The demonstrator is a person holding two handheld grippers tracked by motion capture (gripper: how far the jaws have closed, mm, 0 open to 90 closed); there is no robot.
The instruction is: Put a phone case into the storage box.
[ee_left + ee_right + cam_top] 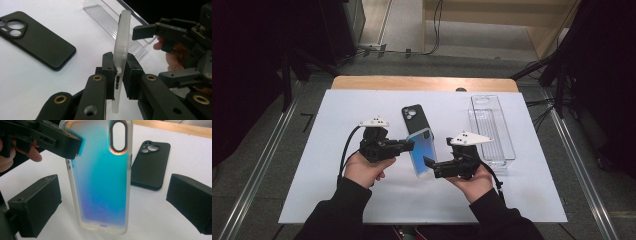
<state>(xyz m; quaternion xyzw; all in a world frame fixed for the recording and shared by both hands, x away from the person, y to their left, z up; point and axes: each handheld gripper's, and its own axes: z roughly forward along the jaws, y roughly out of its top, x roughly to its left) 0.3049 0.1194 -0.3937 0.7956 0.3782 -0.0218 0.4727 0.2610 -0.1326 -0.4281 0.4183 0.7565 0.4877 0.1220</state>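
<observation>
My left gripper (119, 75) is shut on the long edge of a translucent phone case (121, 45) with a blue-to-violet sheen, held upright above the white table sheet (362, 200). In the high view this case (421, 150) hangs between the two hands, with the left gripper (409, 145) at its left edge. My right gripper (113, 205) stands open, a jaw on each side of the case's (100, 177) lower part, and neither pad touches it. A black phone case (414, 119) lies flat on the sheet behind them, camera cutout at the far end.
A clear plastic tray (491, 129) lies lengthwise on the right side of the sheet, close behind my right hand. The table's wooden edge (422, 83) runs along the back. Metal rails and floor flank both sides.
</observation>
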